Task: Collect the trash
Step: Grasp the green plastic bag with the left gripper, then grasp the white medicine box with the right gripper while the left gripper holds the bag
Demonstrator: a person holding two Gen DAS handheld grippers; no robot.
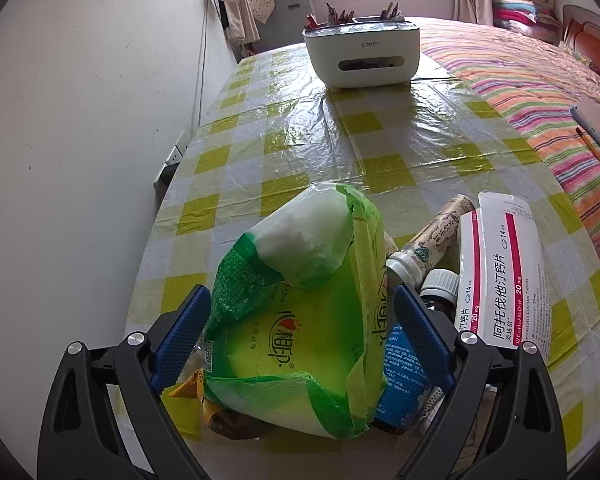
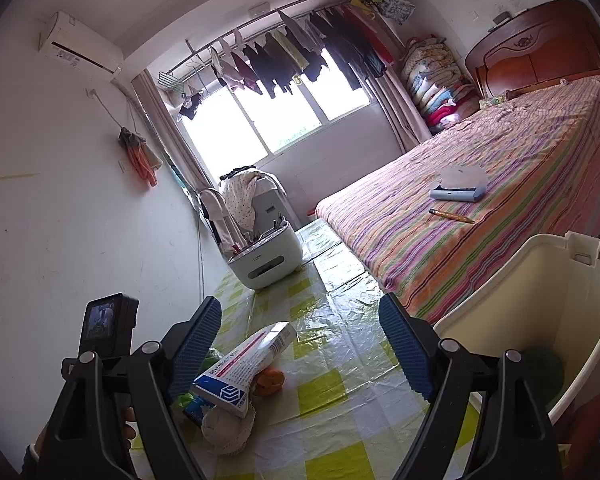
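Note:
A pile of trash lies on the yellow-checked table (image 1: 340, 132). On top is a green and white plastic bag (image 1: 296, 320). My left gripper (image 1: 300, 292) points down over it, open, with a blue pad on either side of the bag and not pressing it. Beside the bag lie a white and pink medicine box (image 1: 500, 276), a patterned bottle (image 1: 432, 236), a dark bottle with a white cap (image 1: 440, 284) and a blue packet (image 1: 400, 380). My right gripper (image 2: 300, 304) is open and empty above the table, with the medicine box (image 2: 252, 360) to its lower left. A cream bin (image 2: 520, 300) stands to its right.
A white desk organiser (image 1: 362, 54) with pencils stands at the table's far end. A bed with a striped cover (image 2: 500, 184) runs along the right side, with a pencil and a notebook on it. A white wall is on the left. A hand (image 2: 128, 428) holds the left gripper.

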